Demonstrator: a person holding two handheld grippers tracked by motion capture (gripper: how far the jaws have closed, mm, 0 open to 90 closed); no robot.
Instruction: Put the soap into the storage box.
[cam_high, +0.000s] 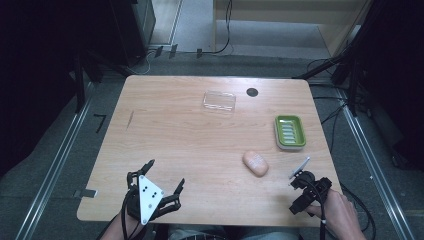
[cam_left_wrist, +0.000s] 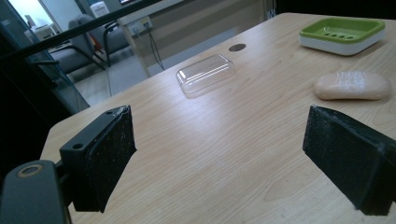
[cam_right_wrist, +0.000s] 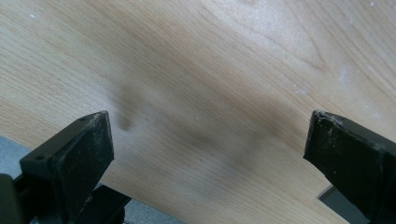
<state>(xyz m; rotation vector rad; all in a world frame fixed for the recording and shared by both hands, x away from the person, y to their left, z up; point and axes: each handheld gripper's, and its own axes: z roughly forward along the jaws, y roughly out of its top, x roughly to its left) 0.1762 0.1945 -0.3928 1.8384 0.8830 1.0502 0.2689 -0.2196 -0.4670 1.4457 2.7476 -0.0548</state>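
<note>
1. Left gripper (cam_high: 165, 176): jaws wide, empty, near left of wooden table (cam_high: 170, 130).
2. Right gripper (cam_right_wrist: 210, 154): jaws wide, empty, near right edge.
3. Soap bar (cam_high: 255, 163): near right.
4. Green soap dish (cam_high: 290, 131): right.
5. Clear lid (cam_high: 219, 100): far centre.

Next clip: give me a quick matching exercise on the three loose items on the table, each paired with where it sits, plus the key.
Things:
1. clear lid
2. green soap dish
3. bar of soap

Places:
A. along the table's right edge
B. nearest the right gripper
C. far side, beside the round dark hole

Pairs: 1-C, 2-A, 3-B
</note>
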